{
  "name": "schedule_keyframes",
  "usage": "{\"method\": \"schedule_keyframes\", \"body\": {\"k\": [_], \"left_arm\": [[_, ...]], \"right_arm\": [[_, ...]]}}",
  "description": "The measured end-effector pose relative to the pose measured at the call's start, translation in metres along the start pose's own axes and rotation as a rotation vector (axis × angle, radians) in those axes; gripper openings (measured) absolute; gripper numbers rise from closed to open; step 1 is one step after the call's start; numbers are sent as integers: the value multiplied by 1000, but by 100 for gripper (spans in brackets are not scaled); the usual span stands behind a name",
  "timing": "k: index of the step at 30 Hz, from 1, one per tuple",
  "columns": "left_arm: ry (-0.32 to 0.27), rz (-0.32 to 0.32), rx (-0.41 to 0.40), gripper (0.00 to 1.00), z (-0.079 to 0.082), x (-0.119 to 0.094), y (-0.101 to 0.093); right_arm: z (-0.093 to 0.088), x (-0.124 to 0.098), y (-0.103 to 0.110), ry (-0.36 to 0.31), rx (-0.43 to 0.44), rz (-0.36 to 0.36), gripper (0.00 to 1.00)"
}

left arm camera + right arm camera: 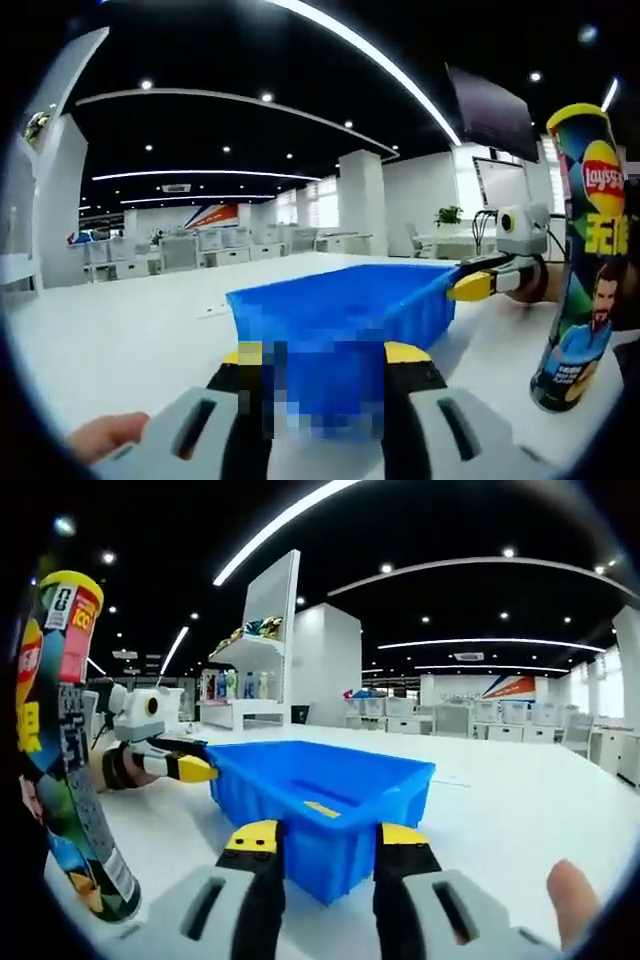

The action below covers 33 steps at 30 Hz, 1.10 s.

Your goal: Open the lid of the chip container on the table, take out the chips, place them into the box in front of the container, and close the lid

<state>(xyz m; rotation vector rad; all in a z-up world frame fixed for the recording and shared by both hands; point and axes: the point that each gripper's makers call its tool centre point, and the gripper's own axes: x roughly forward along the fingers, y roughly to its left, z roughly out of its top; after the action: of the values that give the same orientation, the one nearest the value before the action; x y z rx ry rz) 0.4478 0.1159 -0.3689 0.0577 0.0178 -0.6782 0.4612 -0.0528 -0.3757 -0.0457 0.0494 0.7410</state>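
Both grippers waiting, jaws apart and holding nothing.
May topple tall chip can (585,260) beside blue box (340,310) if left gripper (325,365) or right gripper (325,845) pushes sideways.

Left claw (325,355) gaped before blue box (340,300) on table (130,320); chip container (585,260) stood upright, lidded.

left gripper (327,352): black jaws, yellow tips, pale grey housings with dark slots | right gripper (329,835): same make, black jaws capped yellow, grey slotted housings | from across, each shows a yellow-tipped black jaw, a thin dark cable trailing behind | bare fingertip (572,890) at housing edge
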Motion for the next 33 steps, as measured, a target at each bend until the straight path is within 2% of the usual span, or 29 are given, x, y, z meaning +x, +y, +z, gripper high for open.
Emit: {"method": "schedule_keyframes", "body": {"k": [7,11,14,17,21,26,28,30,33], "left_arm": [[-42,-2,43,39,24,1,1],[-57,2,81,39,38,5,4],[-60,9,90,39,48,13,13],[-51,18,128,40,51,23,22],[-30,26,157,39,47,33,33],[-18,41,131,39,32,46,45],[-3,46,125,39,22,50,47],[10,46,119,39,13,64,58],[47,43,104,39,-4,69,61]], "right_arm": [[16,2,-2,-33,23,1,31],[30,5,-3,-62,0,2,31],[44,15,-12,-67,-23,5,31],[57,26,-19,-68,-76,7,31],[67,43,-30,-64,-152,16,31],[58,61,-42,-53,-178,28,31],[48,67,-46,-45,-176,33,31],[34,72,-50,-27,-170,38,31],[12,77,-53,14,-178,46,31]]}}
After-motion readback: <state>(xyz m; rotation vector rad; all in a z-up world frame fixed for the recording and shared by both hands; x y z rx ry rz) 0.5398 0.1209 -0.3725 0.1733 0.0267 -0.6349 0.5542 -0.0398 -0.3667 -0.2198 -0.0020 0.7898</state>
